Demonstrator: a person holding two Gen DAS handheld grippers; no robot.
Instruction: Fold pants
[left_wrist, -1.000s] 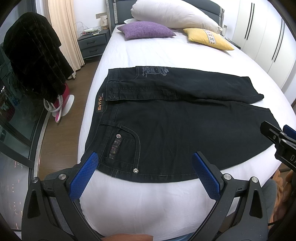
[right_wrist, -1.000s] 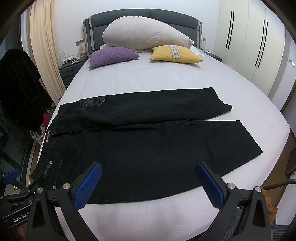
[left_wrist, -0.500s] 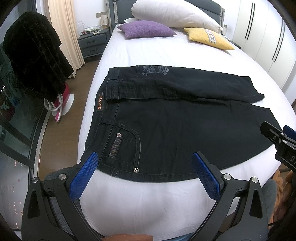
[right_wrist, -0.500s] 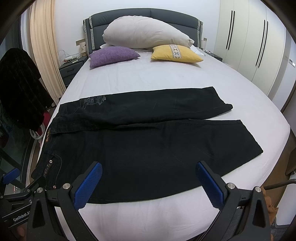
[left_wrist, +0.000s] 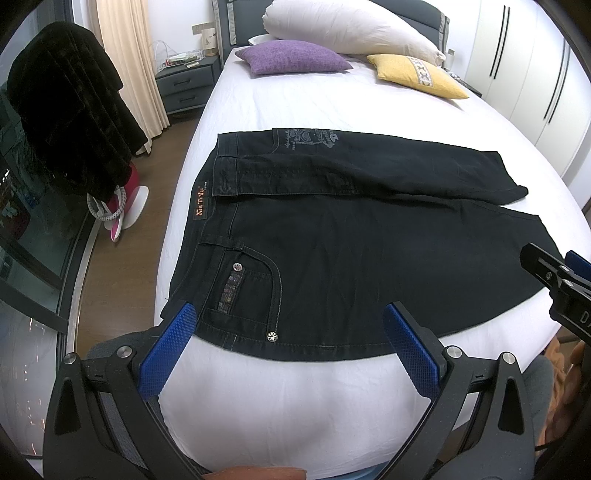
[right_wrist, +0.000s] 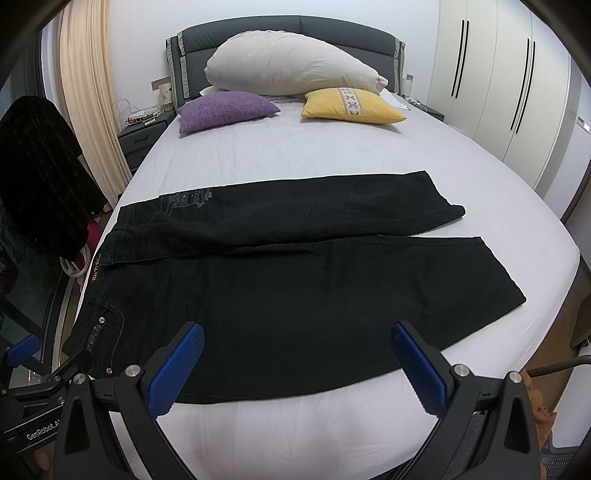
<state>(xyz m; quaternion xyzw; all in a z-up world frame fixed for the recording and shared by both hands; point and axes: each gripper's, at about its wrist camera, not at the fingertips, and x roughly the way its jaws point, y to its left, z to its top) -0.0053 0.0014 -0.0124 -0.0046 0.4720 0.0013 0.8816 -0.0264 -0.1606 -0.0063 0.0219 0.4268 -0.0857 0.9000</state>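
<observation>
Black jeans (left_wrist: 351, 251) lie flat across the foot of the white bed (left_wrist: 295, 398), waistband to the left, legs to the right; the far leg is folded partly over the near one. They also show in the right wrist view (right_wrist: 295, 288). My left gripper (left_wrist: 291, 345) is open and empty, just above the near hem by the studded pocket. My right gripper (right_wrist: 295, 363) is open and empty, above the near edge of the near leg. Each gripper shows at the edge of the other's view.
A white pillow (right_wrist: 291, 66), a purple cushion (right_wrist: 225, 109) and a yellow cushion (right_wrist: 351, 107) lie at the headboard. A black garment (left_wrist: 66, 122) hangs to the left by a nightstand (left_wrist: 184, 81). Wardrobes (right_wrist: 509, 92) stand to the right.
</observation>
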